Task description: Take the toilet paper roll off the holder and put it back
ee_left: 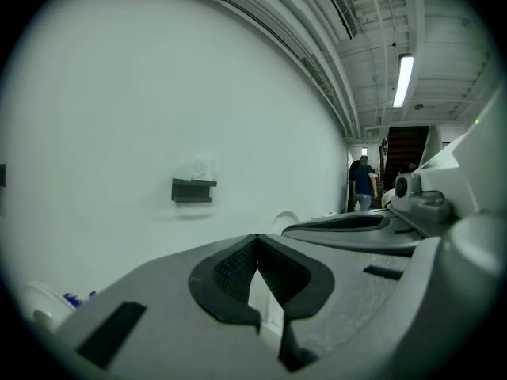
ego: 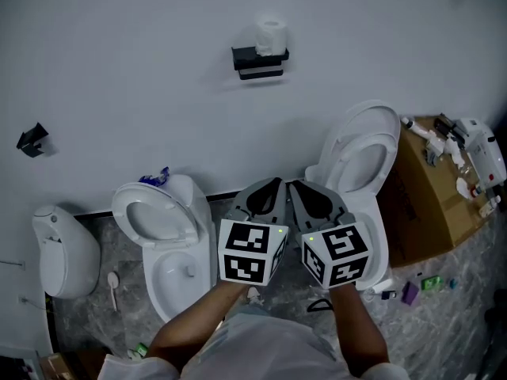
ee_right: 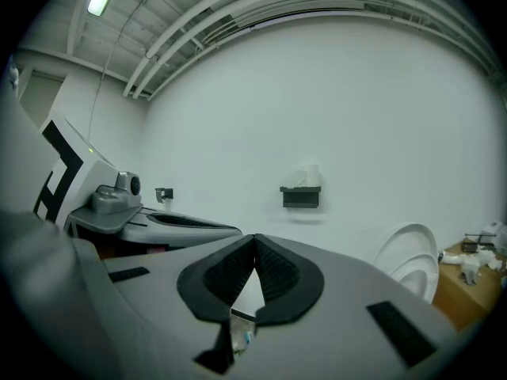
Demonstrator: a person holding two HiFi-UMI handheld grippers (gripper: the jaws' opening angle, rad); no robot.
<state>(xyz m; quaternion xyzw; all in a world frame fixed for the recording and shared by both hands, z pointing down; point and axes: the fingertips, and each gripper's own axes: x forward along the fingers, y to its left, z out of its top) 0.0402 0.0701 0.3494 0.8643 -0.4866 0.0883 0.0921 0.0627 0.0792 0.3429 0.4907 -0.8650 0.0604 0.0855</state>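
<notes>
Up at 12 o'clock on the wall, the toilet paper roll [ego: 271,34] stands on its holder [ego: 260,62], well apart from the left hand-held gripper [ego: 277,184] and right hand-held gripper [ego: 296,186], both closed on nothing. Light, soft and crushable, it likely wants a gentle pinch across its sides.

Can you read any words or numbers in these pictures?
No readable text anywhere.
Brown cardboard box: any print on its side is too blurred to read.
Two black-and-white cubes: square patterns only, no words.
Small purple and green items on the floor: labels too small.
</notes>
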